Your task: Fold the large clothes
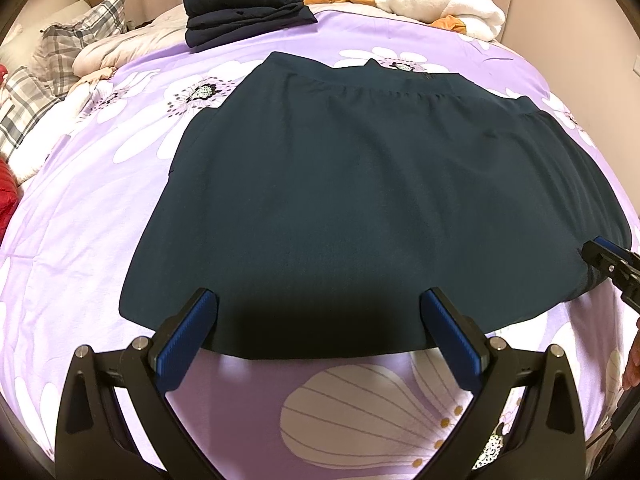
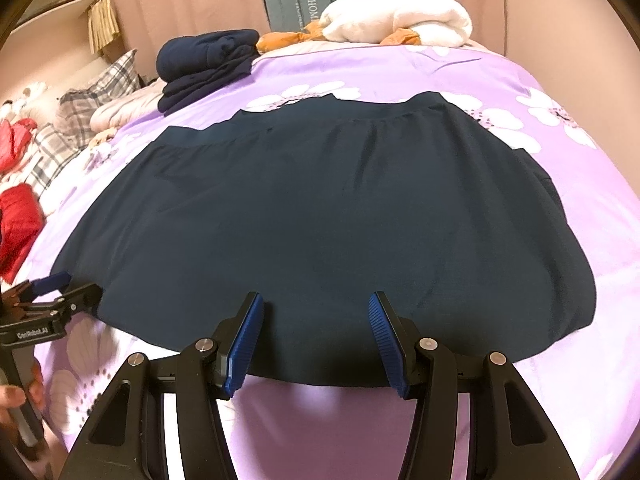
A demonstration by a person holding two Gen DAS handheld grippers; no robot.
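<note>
A dark teal skirt (image 1: 360, 200) lies flat on the purple flowered bedspread (image 1: 100, 220), waistband at the far side, hem nearest me. It also shows in the right wrist view (image 2: 320, 216). My left gripper (image 1: 320, 304) is open, its blue pads over the hem near the skirt's left part. My right gripper (image 2: 316, 308) is open over the hem further right. The right gripper shows at the right edge of the left wrist view (image 1: 600, 256). The left gripper shows at the left edge of the right wrist view (image 2: 64, 284).
A folded dark navy pile (image 1: 244, 4) sits at the far side of the bed. A white and orange plush (image 1: 436, 0) lies by the headboard. Plaid pillows (image 1: 60, 52) and red fabric (image 2: 16, 220) lie at the left.
</note>
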